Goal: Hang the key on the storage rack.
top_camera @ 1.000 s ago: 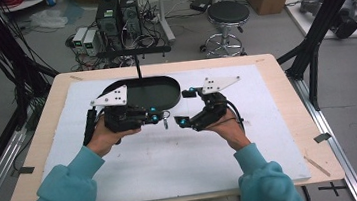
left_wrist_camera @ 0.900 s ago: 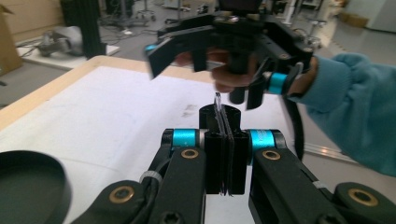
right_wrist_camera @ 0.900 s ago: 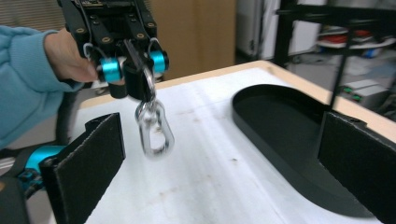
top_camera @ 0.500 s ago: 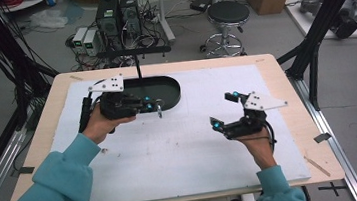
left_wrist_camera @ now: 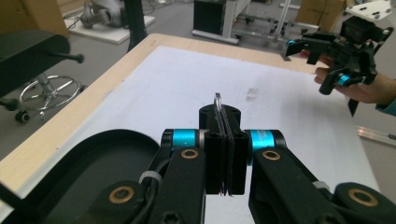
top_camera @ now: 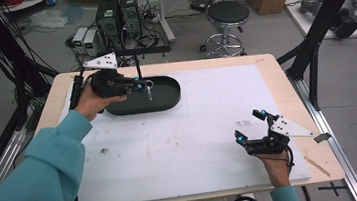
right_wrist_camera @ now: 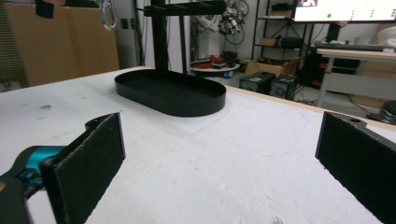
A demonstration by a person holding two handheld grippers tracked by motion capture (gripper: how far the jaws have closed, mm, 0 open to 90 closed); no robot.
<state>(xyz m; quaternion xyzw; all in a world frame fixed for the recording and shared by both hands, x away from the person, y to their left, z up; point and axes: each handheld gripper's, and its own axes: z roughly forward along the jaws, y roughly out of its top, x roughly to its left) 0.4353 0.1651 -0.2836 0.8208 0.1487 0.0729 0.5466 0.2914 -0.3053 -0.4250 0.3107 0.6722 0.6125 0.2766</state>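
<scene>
Over the black oval tray, at the far left of the table:

Item in hand: a small metal carabiner clip (top_camera: pixel 149 89). It hangs from the tips of the left hand-held gripper (top_camera: pixel 141 86), above the tray's interior. In the left gripper view only a thin silver loop (left_wrist_camera: pixel 218 99) protrudes past the pads.

Left hand-held gripper state: jaws pressed together, pinching the clip by its edge. The pads meet with the metal between them.

Right hand-held gripper state: jaws spread wide, nothing between them (top_camera: pixel 249 125). It is held low over the near right part of the table, well apart from the tray; in its own view both pads stand open over bare cloth.

Tray: black, oval, shallow-walled (top_camera: pixel 172 97); its interior appears to hold nothing. It lies on the white table cover, just in front of a black stand with a horizontal bar (top_camera: pixel 135 52).

Table: wood-edged, covered by a white sheet (top_camera: pixel 206 143) bearing a few small marks.

Step in hand (judgement): transport of the clip by the left hand, either toward deposit in the tray or toward the bar of the stand behind it. Which of the two cannot be told.

Next move, requirements (judgement): keep the pinch firm, since the clip is held by a narrow edge and can swing or slip. For a deposit, lower before spreading the jaws. For hanging, align the clip's opening with the bar.
</scene>
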